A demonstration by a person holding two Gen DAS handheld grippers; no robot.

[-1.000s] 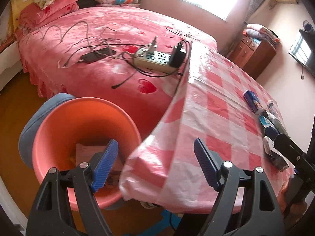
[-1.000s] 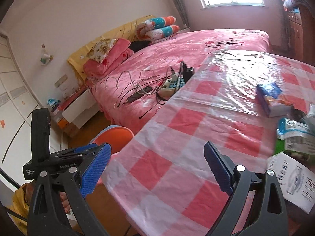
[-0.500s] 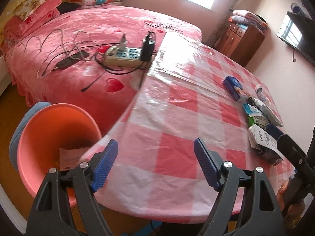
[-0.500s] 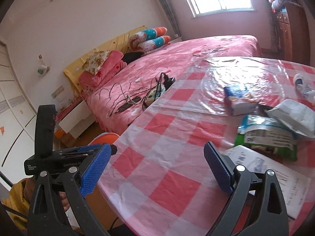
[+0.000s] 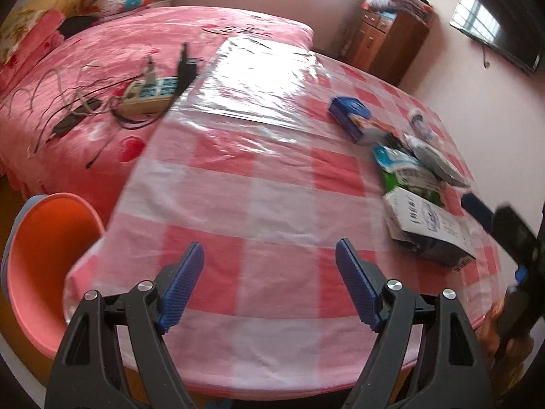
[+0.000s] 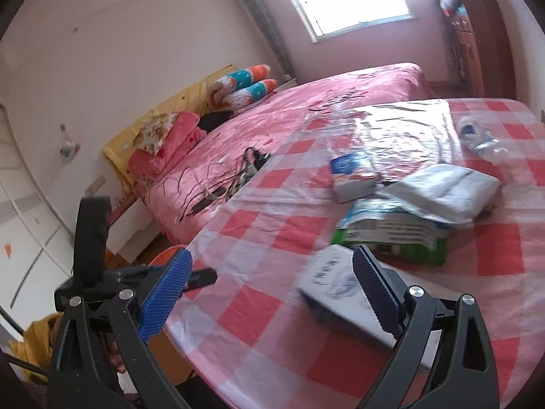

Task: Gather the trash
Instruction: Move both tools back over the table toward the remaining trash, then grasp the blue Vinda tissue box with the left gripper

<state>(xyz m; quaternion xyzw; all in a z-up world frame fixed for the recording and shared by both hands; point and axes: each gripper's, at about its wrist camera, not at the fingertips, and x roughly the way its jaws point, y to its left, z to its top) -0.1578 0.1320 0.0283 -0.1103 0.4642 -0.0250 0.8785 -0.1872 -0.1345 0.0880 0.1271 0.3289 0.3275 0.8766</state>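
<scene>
Both views have swung from the orange plastic bin [image 5: 44, 266] toward the litter; the white printed carton [image 6: 335, 283], lower centre on the checked surface [image 6: 272, 238], looks light and crushable, best gripped across its narrow sides. Both grippers' fingers [image 6: 165, 289] stand wide, empty.

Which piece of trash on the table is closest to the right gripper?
The white box with blue print, right by the right gripper; the other packets lie farther back.

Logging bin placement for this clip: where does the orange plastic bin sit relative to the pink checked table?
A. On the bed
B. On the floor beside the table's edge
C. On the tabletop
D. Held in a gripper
B: the orange plastic bin stands below the pink checked table, by its left edge in the left wrist view.
</scene>
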